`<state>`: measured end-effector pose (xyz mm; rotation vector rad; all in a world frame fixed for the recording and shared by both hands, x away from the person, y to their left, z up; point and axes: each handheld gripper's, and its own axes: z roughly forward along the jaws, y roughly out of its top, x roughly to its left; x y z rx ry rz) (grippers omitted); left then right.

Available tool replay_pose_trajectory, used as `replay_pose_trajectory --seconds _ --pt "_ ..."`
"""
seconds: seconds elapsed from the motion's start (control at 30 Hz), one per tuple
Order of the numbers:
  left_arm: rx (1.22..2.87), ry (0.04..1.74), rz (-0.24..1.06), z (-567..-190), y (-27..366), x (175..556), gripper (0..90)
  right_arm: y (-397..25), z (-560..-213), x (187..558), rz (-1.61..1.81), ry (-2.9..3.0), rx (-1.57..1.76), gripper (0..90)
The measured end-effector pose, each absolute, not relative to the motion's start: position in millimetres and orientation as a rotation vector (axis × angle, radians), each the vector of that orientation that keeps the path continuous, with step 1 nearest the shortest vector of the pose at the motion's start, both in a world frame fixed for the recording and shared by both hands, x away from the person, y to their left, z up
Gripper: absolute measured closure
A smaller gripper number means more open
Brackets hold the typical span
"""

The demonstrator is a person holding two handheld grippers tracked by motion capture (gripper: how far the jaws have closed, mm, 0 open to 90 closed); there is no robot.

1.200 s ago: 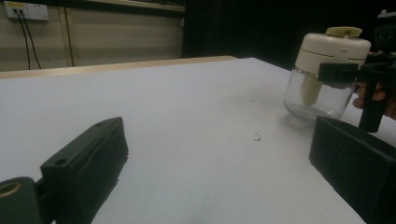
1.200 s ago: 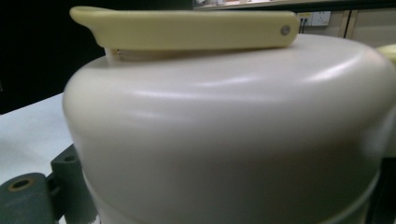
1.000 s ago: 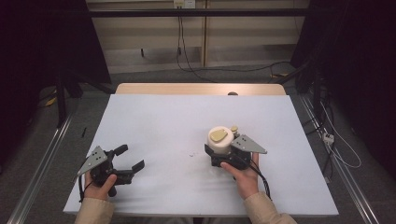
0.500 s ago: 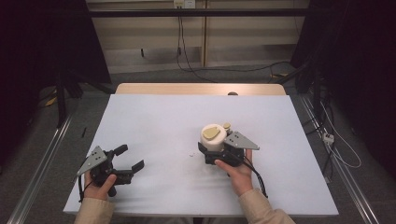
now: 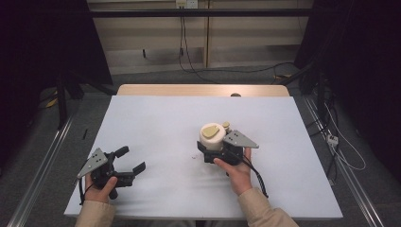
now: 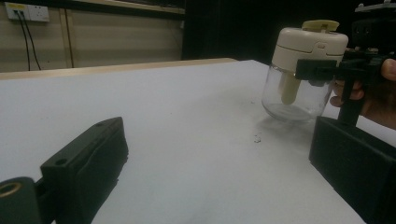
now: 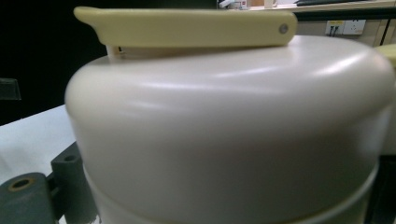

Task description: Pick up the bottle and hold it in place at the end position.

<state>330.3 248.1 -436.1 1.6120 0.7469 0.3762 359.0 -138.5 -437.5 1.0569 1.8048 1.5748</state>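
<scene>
A clear glass jar (image 5: 212,135) with a cream lid and a pale yellow flip tab sits between the jaws of my right gripper (image 5: 209,147), which is shut on it just right of the table's middle. In the left gripper view the jar (image 6: 299,74) leans slightly, its base at or just above the sheet, with the right gripper (image 6: 334,70) clamped around its neck. The cream lid (image 7: 233,130) looms very close in the right gripper view. My left gripper (image 5: 132,159) rests at the front left, open, with nothing between its jaws (image 6: 219,140).
A white sheet (image 5: 161,118) covers the table, with a wooden strip along the far edge and a small dark round object (image 5: 235,95) there. A tiny crumb (image 5: 193,156) lies left of the jar. Metal rails and cables run along both sides.
The right gripper has carried the jar a little to the left and slightly away from the person. The left gripper has stayed put.
</scene>
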Motion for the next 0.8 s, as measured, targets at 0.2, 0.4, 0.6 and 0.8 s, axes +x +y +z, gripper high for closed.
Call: replay_pose_trajectory --seconds 0.2,0.4,0.6,0.8 --pt "1.616 0.747 0.384 -436.0 248.3 330.1 3.8 -134.8 -438.6 363.1 1.57 1.817 1.055 6.9" --pt "1.614 0.747 0.38 -436.3 247.9 330.1 3.7 -132.9 -438.9 367.6 1.585 1.817 1.066 6.9" --pt "1.617 0.751 0.376 -437.0 248.4 330.3 3.8 -133.8 -438.4 372.2 1.582 1.811 1.07 6.9" --pt "1.617 0.75 0.379 -436.7 248.8 330.2 3.7 -133.3 -437.9 376.3 1.579 1.812 1.076 6.9"
